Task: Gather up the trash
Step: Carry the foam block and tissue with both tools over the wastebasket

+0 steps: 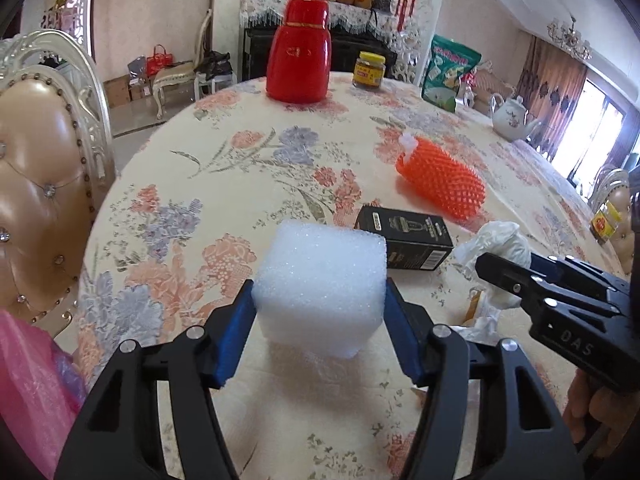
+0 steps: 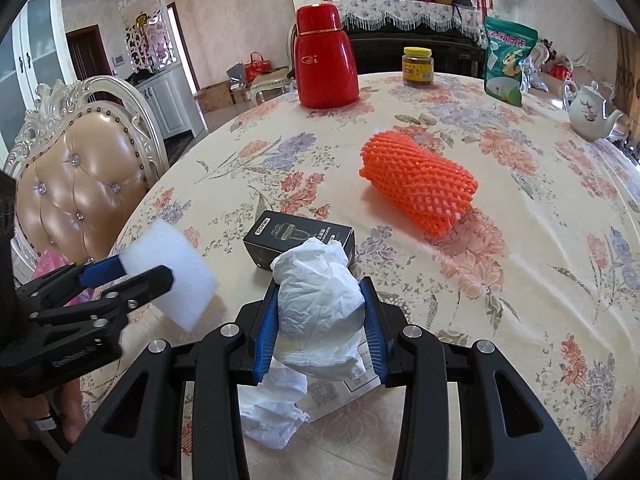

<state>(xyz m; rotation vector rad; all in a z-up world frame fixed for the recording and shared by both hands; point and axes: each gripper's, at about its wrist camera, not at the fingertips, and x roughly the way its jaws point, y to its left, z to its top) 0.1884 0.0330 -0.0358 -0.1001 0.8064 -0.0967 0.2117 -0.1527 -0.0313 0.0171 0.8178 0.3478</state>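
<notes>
Right at the near edge of the tabletop [image 1: 208, 168] you've got both tools loaded, so by my read you're at the pick-up step of the trash run, with the carry-off coming next. Your left tool [image 1: 320, 312] has its blue pads set against the two sides of the white foam block [image 1: 320, 280], which is a chunky cube with a grainy, sparkly, squashy-looking surface; I can't tell if it's off the cloth or just touching it. Your right tool [image 2: 320, 320] is clamped on the crumpled white paper wad [image 2: 320, 312], soft and wrinkly with a loose tail hanging below the pads toward a printed sheet [image 2: 340, 392] lying flat underneath. Next move, I'd guess, is swinging both loads over to wherever the trash goes. There's some pink plastic film [image 1: 28, 392] at the lower left of the left view that might be a bag, but that's a guess. Go easy: foam that light could pop out of the pads, and the paper tail could drag the sheet along. Just behind your tools lies a small black cardboard box [image 2: 300, 240], flat and rigid with sharp corners, probably next in line. A bit further out is the orange foam net sleeve [image 2: 420, 188], a bumpy mesh tube lying on its side, springy-looking stuff. Way at the back stand a glossy red thermos [image 2: 326, 68], a yellow-lidded jar [image 2: 418, 68], a green pouch [image 2: 506, 60] and a white teapot [image 2: 590, 112], which look like keepers, not trash.
</notes>
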